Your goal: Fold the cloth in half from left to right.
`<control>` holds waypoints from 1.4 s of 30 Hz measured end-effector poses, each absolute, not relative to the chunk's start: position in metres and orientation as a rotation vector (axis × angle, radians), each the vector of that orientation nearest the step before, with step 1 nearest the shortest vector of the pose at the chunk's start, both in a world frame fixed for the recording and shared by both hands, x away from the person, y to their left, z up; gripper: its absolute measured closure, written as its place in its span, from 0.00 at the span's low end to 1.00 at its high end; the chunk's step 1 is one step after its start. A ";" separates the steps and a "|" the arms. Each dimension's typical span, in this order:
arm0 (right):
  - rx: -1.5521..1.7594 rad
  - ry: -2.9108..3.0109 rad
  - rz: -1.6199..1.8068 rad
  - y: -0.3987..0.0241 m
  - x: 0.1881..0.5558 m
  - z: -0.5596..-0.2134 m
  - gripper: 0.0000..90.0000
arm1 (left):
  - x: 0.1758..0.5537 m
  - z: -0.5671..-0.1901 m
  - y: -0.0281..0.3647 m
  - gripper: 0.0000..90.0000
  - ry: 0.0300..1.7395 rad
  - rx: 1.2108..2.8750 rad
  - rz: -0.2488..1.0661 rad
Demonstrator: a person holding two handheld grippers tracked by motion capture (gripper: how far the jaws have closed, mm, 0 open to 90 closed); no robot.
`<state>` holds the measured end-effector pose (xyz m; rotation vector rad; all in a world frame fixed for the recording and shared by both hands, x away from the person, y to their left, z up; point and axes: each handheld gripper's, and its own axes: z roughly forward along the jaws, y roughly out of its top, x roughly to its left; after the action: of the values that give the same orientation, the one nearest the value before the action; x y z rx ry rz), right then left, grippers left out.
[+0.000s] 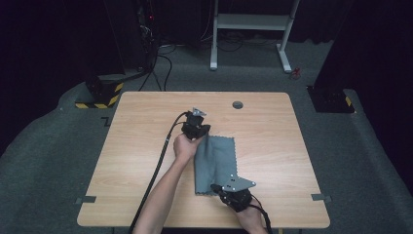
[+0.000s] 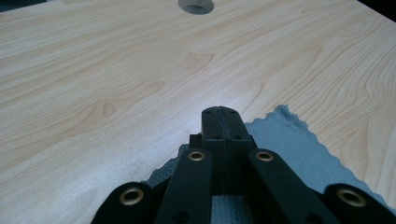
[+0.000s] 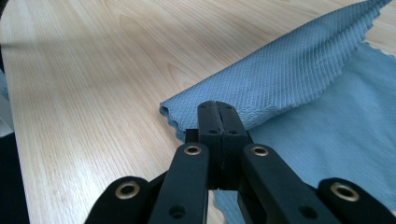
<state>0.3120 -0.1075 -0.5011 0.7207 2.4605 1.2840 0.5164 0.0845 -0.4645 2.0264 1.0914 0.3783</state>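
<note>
We see a light woodgrain surface (image 1: 146, 161) on grey carpet in a dark room; both claws, left (image 1: 203, 133) and right (image 1: 216, 187), are clamped on the grey microfibre cloth (image 1: 219, 156).

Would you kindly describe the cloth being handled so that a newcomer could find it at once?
On the light wooden table, look near the middle toward the person's edge. There lies a grey-blue textured cloth with a wavy-cut edge, folded over on itself, with the left gripper at its far corner and the right gripper at its near end. It is the table's one soft item.
</note>
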 end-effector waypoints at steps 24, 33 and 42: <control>0.835 2.442 1.200 -0.152 0.299 -0.517 1.00 | 0.517 -0.473 0.027 1.00 1.026 2.107 0.384; 0.846 2.453 1.163 -0.159 0.297 -0.515 1.00 | 0.522 -0.482 0.011 1.00 1.027 2.138 0.376; 0.876 2.481 1.156 -0.165 0.299 -0.519 1.00 | 0.524 -0.491 -0.003 1.00 1.017 2.173 0.381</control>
<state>0.2993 -0.1647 -0.5188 0.8759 2.4811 1.1560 0.5237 -0.0031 -0.4912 2.1729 1.0171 0.3812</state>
